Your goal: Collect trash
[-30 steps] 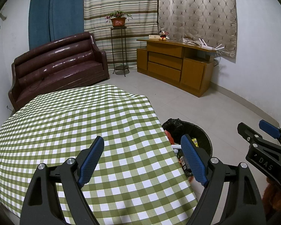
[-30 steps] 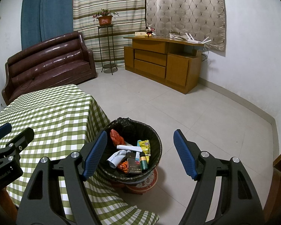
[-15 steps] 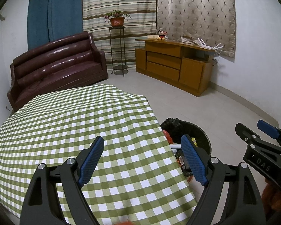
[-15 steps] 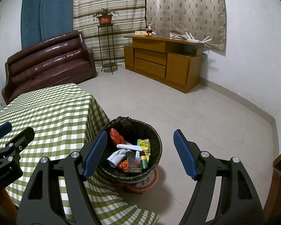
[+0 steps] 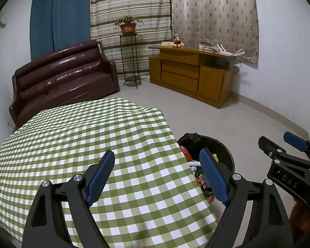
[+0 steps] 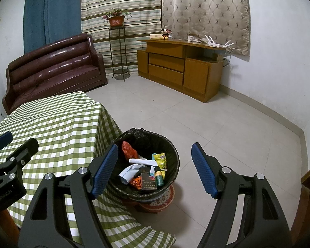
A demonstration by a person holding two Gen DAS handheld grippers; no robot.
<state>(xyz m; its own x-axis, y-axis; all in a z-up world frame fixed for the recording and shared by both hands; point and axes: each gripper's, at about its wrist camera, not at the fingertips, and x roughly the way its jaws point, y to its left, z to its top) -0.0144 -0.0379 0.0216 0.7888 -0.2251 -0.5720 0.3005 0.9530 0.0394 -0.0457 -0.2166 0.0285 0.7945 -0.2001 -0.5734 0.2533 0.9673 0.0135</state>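
The checked tablecloth (image 5: 82, 144) is seen bare of loose items in both views. The left gripper (image 5: 158, 177) is held above it, fingers spread, nothing between them. Just beside the table's right edge the black-lined bin (image 6: 171, 150) is found on the floor, with the trash (image 6: 146, 169) already inside: wrappers, paper, a dark box. The right gripper (image 6: 155, 169) is poised over the bin, fingers spread and empty. The task is judged near complete; a check for leftover pieces outside the bin is advised before both grippers are withdrawn clear of the liner.
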